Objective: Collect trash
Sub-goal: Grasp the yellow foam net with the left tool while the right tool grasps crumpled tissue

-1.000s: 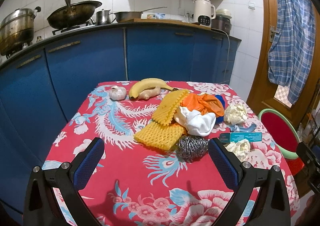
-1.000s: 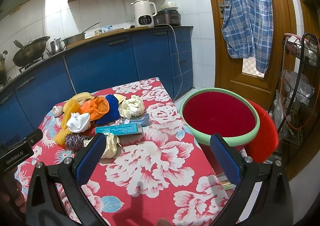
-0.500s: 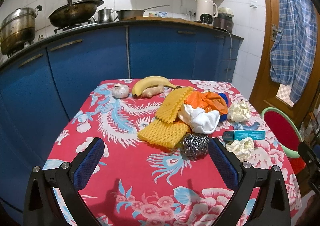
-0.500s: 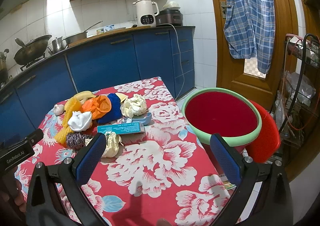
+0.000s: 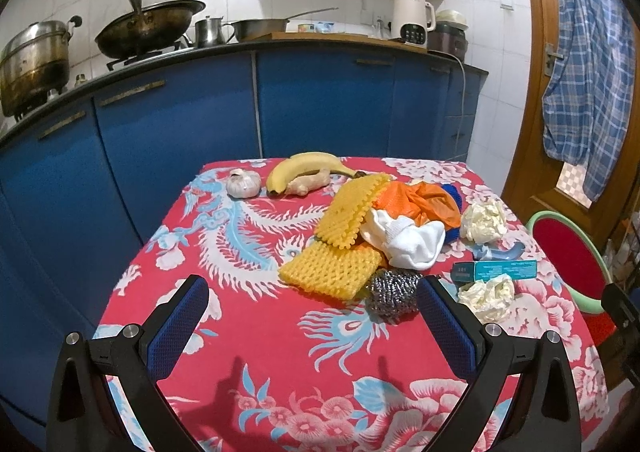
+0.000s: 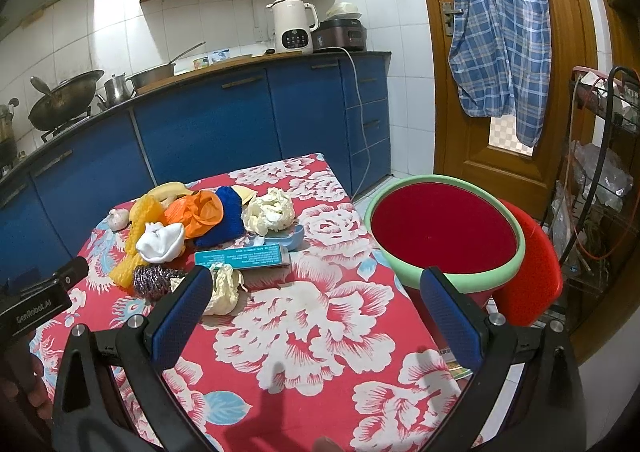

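The left claw (image 5: 312,316) hangs spread wide and empty over the near edge of the tabletop (image 5: 256,332); the right claw (image 6: 316,306) is likewise wide apart, holding nothing. Just beyond the right claw's left finger lies a crumpled paper wad (image 6: 224,288), touching a teal box (image 6: 242,257). A second wad (image 6: 270,210) sits farther back. A steel scourer (image 5: 392,292) rests beside yellow foam netting (image 5: 330,268). The red basin (image 6: 444,228) stands off the tabletop's right edge.

We see our right gripper (image 6: 316,312), its blue-padded jaws spread wide and empty, above the red floral tablecloth (image 6: 320,324), with a crumpled cream paper wad (image 6: 226,290) just beside its left finger and a green-rimmed red plastic basin (image 6: 442,232) off the table's right edge.
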`<state>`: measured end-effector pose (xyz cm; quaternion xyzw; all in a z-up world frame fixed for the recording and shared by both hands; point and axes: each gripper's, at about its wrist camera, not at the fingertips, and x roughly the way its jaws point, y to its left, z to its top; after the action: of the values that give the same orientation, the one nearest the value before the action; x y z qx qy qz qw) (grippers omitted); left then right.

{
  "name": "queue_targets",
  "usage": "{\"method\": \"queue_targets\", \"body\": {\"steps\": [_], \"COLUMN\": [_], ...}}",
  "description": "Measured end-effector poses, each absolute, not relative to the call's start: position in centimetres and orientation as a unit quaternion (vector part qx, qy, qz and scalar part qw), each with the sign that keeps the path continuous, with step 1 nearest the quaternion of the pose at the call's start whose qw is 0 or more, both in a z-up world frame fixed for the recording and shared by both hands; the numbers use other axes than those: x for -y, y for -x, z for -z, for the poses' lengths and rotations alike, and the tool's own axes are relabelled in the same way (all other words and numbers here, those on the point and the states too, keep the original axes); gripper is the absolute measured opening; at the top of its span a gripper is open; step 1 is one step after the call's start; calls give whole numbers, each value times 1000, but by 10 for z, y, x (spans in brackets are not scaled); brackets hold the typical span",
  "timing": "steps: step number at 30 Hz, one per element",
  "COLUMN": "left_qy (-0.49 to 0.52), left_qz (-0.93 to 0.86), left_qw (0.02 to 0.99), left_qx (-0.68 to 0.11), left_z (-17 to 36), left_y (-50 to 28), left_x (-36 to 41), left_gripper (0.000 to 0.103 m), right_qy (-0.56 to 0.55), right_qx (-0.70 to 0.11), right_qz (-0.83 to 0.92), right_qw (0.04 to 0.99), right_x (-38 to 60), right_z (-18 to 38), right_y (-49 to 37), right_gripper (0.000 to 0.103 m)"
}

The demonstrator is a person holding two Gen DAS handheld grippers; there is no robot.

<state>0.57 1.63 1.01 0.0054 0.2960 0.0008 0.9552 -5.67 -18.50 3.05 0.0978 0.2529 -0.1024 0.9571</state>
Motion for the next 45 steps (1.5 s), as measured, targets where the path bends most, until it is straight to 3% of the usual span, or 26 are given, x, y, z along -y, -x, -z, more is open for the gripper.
{"method": "queue_targets", "body": {"steps": [10, 32, 37, 40, 42, 43, 45], "left_qy": [-4, -17, 4, 16, 29, 37, 52], "left_qz": [5, 28, 53, 61, 69, 76, 88], "left_qw": [948, 927, 916, 910, 904, 900, 894], "left_qx": [-318, -373, -397, -411, -421, -428, -437], "left_z": [-6, -3, 10, 18, 23, 26, 31], "left_y": [-21, -126, -143, -150, -154, -156, -160], "left_x": [-18, -8, -9, -11, -14, -15, -17], "left_gripper": [103, 99, 86, 69, 44, 38, 25], "right_qy": [-105, -57, -66, -73, -66, -62, -61], "right_qx": [-276, -387, -412, -423, -423, -425, -433], "right_qz": [80, 6, 22, 15, 10, 5, -5], "right_qw": [952, 920, 908, 903, 903, 903, 899], "right_x": [194, 200, 204, 204, 202, 200, 198], "right_z": [-28, -30, -15, -5, -3, 0, 4], "right_y": [37, -98, -127, -142, -147, -151, -157], "right_gripper": [102, 100, 91, 90, 86, 84, 68]}}
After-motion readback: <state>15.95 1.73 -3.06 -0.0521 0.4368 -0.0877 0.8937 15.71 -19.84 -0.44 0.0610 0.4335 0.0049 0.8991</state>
